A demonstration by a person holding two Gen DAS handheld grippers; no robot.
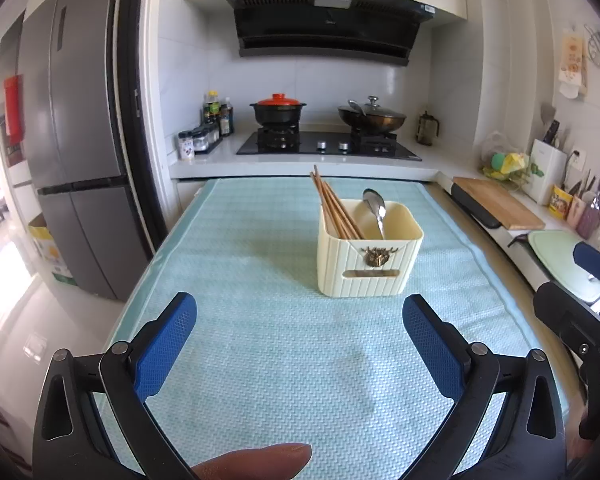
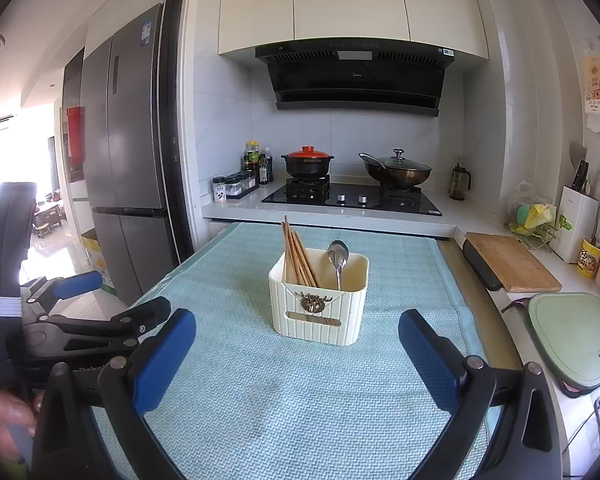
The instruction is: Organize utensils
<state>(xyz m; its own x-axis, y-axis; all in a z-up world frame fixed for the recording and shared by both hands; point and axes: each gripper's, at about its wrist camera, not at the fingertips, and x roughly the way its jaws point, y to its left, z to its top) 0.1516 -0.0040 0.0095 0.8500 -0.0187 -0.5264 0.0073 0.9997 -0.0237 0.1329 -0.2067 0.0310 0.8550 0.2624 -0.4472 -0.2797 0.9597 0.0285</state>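
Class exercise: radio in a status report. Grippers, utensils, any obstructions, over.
Left gripper open, empty. Right gripper open, empty. Chopsticks and spoon standing in cream holder on blue mat. Nothing between grippers and holder.

Holder: on the mat, mid-counter
Chopsticks: in holder — left side
Spoon: in holder — right side
Stove: behind the mat
Cutting board: right of mat

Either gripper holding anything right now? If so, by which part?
Nothing held. Left gripper and right gripper are both open and empty above the mat.
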